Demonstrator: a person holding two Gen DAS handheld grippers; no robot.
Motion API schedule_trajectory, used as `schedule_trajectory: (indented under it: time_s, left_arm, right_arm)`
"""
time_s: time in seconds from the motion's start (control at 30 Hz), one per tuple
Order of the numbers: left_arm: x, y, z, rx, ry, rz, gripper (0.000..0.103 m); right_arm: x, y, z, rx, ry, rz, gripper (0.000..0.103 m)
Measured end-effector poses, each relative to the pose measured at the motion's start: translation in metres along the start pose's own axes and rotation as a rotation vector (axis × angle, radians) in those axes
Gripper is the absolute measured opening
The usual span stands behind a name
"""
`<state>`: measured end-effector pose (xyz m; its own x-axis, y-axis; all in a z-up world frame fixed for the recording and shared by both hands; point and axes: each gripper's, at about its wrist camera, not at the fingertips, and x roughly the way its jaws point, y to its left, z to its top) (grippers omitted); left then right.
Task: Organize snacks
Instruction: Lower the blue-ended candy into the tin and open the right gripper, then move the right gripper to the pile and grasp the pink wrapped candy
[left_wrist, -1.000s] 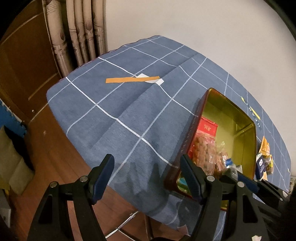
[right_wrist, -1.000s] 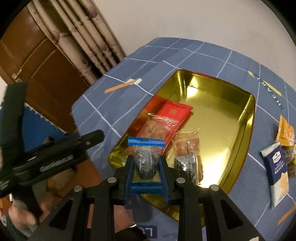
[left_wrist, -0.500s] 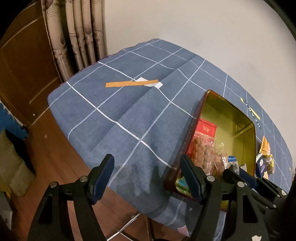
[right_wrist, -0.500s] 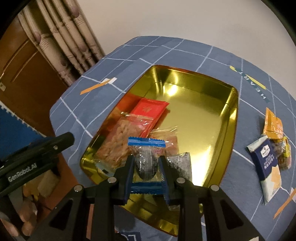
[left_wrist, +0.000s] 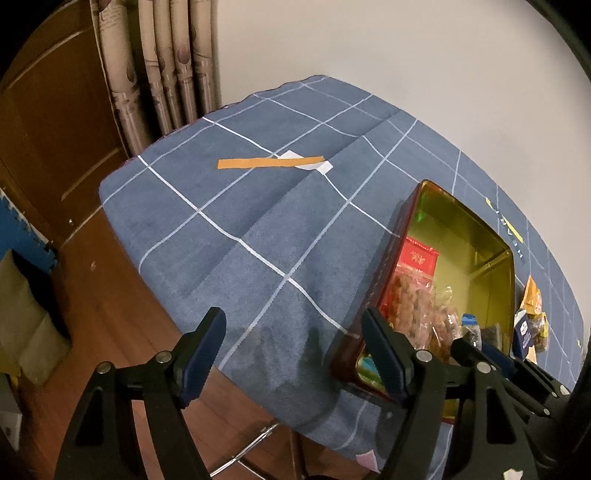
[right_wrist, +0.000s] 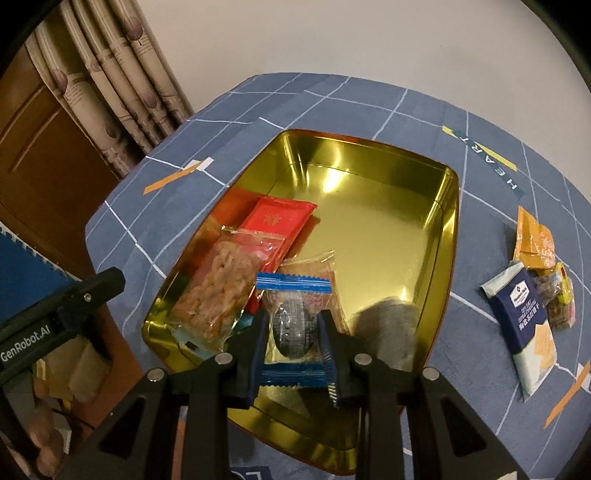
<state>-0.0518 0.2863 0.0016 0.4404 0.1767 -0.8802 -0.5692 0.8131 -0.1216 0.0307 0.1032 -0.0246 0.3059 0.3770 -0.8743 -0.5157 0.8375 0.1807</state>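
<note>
**Blue-wrapped snack hanging over the gold tin**

Right tongs (right_wrist: 293, 332) are clamped on a clear snack packet (right_wrist: 294, 325) with blue ends, right above the near end of the gold tin (right_wrist: 448, 236). Left tongs (left_wrist: 293, 354) are empty and easing wider over the surface (left_wrist: 229, 236) edge. More snacks (right_wrist: 532, 295) sit on the cloth beside the tin.
</note>
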Motion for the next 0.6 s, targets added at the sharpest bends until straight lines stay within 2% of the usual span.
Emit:
schedule_trajectory:
  time_s: [0.3, 0.43, 0.6]
  left_arm:
    - [0.001, -0.002, -0.001, 0.007, 0.004, 0.002, 0.072]
    - [0.001, -0.002, -0.001, 0.009, 0.002, 0.004, 0.072]
    - [0.002, -0.003, -0.001, 0.019, 0.004, 0.007, 0.072]
  right_arm:
    - [-0.002, 0.004, -0.002, -0.013, 0.001, 0.026, 0.029]
    - [-0.005, 0.004, -0.004, -0.021, -0.010, 0.029, 0.036]
    - [-0.015, -0.006, -0.004, -0.009, -0.034, 0.049, 0.037]
